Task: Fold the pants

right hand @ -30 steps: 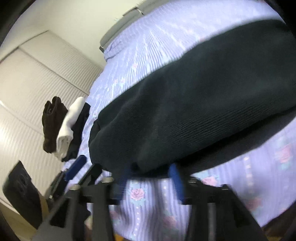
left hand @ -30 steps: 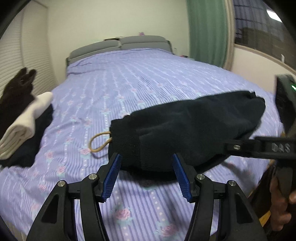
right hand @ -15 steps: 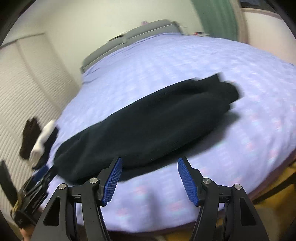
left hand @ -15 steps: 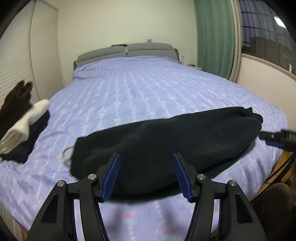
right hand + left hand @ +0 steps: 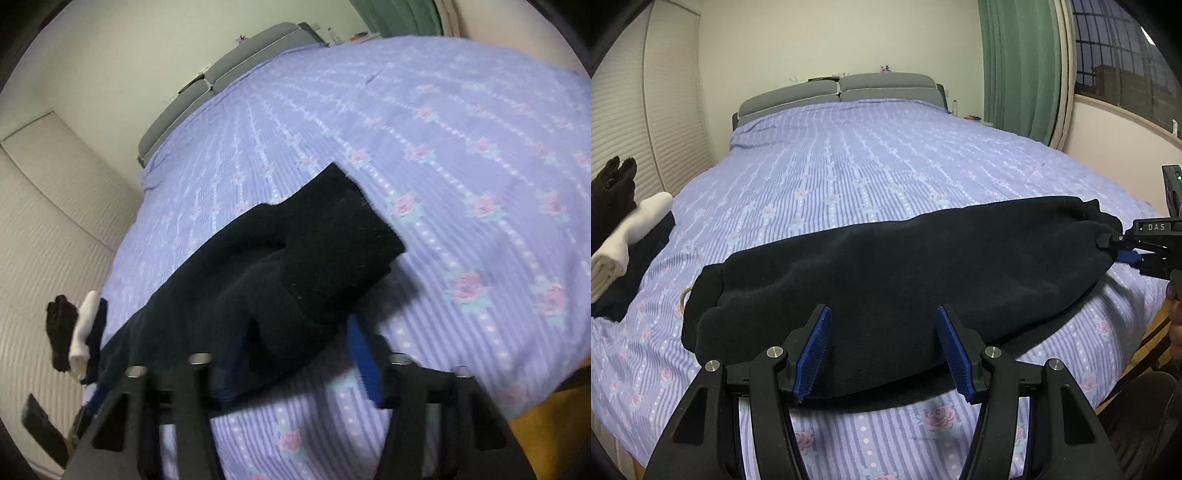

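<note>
A wide bed (image 5: 886,177) with a lilac striped cover printed with small roses filled most of both views, its grey padded headboard (image 5: 842,88) at the far end against a cream wall. A green curtain (image 5: 1019,66) hung beside a dark window past the bed's far right corner.

The black pants (image 5: 905,280), doubled lengthwise into a long thick band, lay across the bed along its near edge, running from near the left side to near the right. A tan drawstring loop (image 5: 683,301) poked out at their left end. In the right wrist view the right end of the pants (image 5: 314,266) showed two squared-off flaps, one stacked on the other.

By the bed's left edge sat a small pile of folded clothes (image 5: 624,236), brown, white and dark.

The left gripper (image 5: 882,350) hovered at the near edge of the pants, its blue-padded jaws spread wide and holding nothing. The right gripper (image 5: 299,358) sat at the right end of the pants; its jaws also stood apart, with bunched fabric lying between them but not pinched.
</note>
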`<action>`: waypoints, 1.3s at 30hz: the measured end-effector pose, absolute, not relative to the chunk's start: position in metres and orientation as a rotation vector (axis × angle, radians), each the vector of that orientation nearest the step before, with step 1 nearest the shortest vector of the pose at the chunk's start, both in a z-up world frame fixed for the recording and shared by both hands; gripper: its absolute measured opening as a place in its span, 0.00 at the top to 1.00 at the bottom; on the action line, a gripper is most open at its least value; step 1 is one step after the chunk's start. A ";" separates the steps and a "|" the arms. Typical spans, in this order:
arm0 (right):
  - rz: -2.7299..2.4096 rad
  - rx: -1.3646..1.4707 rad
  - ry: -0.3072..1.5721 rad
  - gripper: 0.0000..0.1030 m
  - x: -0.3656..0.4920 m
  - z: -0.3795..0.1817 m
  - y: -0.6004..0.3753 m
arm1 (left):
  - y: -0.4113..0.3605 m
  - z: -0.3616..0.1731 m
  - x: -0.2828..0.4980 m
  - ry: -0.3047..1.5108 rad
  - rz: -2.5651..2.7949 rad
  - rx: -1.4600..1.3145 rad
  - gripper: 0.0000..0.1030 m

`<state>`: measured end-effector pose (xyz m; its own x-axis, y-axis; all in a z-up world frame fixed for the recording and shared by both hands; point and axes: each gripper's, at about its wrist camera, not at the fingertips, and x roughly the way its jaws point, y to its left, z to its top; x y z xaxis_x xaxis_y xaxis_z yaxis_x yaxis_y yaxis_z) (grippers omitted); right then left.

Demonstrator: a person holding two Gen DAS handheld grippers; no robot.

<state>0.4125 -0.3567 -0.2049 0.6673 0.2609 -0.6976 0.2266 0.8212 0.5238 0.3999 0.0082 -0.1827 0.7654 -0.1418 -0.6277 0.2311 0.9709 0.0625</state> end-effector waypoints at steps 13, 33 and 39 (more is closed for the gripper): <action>0.010 0.536 0.827 0.85 0.422 -0.196 -0.357 | 0.013 -0.184 0.402 0.671 -0.188 0.110 0.43; -0.035 0.346 0.732 0.35 0.360 -0.164 -0.275 | 0.115 -0.165 0.381 0.640 -0.034 0.071 0.32; 0.039 0.227 0.712 0.35 0.363 -0.155 -0.218 | 0.160 -0.186 0.390 0.724 -0.039 -0.127 0.32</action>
<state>0.3633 -0.2177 -0.1554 0.7571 0.1124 -0.6435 0.0416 0.9748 0.2193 0.3905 0.1598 -0.1857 0.7485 -0.0796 -0.6583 -0.0085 0.9915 -0.1296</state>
